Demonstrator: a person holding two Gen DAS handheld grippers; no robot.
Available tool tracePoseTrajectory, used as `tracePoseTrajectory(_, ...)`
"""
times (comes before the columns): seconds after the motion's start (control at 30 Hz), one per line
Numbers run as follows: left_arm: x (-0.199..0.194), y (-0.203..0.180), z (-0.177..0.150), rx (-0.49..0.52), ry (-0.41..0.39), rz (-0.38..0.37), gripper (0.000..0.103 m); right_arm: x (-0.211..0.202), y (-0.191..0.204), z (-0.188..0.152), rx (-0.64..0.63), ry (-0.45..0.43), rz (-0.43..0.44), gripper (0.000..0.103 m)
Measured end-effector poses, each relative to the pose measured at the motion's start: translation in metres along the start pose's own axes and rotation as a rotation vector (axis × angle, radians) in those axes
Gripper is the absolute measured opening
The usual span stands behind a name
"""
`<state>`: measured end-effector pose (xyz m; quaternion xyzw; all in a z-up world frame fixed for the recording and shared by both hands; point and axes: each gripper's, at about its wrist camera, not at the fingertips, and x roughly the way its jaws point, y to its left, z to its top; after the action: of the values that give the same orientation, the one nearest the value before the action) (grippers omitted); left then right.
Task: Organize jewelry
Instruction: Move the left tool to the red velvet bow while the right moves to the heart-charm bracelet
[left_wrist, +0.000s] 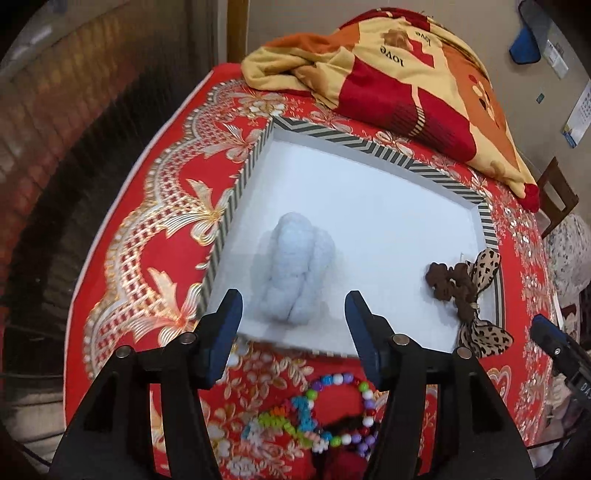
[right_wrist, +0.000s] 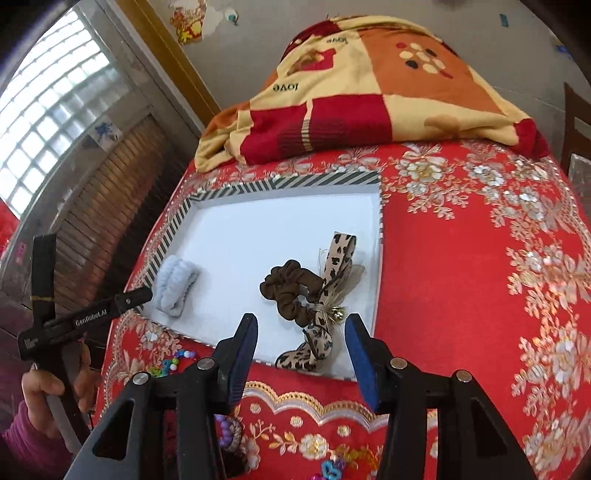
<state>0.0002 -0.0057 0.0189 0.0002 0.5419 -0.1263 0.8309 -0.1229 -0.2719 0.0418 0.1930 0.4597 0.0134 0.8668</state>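
A shallow white box with a striped rim (left_wrist: 236, 192) (right_wrist: 170, 236) lies on the red cloth. In it are a pale blue fluffy scrunchie (left_wrist: 295, 269) (right_wrist: 173, 282) and a brown scrunchie with a leopard bow (left_wrist: 454, 284) (right_wrist: 291, 291). My left gripper (left_wrist: 293, 306) is open and empty, hovering just above the blue scrunchie at the box's near edge. My right gripper (right_wrist: 301, 328) is open and empty, above the leopard bow's near end. A colourful bead bracelet (left_wrist: 343, 406) and beaded pieces lie on the cloth below the left gripper.
A folded red and yellow blanket (left_wrist: 406, 74) (right_wrist: 369, 92) sits behind the box. More beads (right_wrist: 173, 363) and a small blue clip (right_wrist: 330, 469) lie on the cloth in front. The bed drops off at the left toward a slatted wall.
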Motion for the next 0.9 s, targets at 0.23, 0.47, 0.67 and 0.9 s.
tracePoseTrajectory(0.23, -0.028, -0.005, -0.022, 0.007, -0.037, 0.025, 0.058, -0.027, 0.004, -0.016, -0.015, -0.012, 0.010, 0.054)
tracePoseTrajectory(0.47, -0.050, -0.013, -0.044, 0.008, -0.054, 0.018, 0.058, -0.049, 0.007, -0.039, -0.062, -0.002, 0.000, 0.056)
tracePoseTrajectory(0.67, -0.062, -0.019, -0.065, 0.005, -0.041, -0.005, 0.058, -0.061, -0.004, -0.061, -0.048, 0.015, -0.017, 0.062)
tracePoseTrajectory(0.9, -0.075, -0.020, -0.097, 0.010, -0.016, -0.016, 0.058, -0.059, -0.017, -0.095, -0.048, 0.073, -0.041, 0.063)
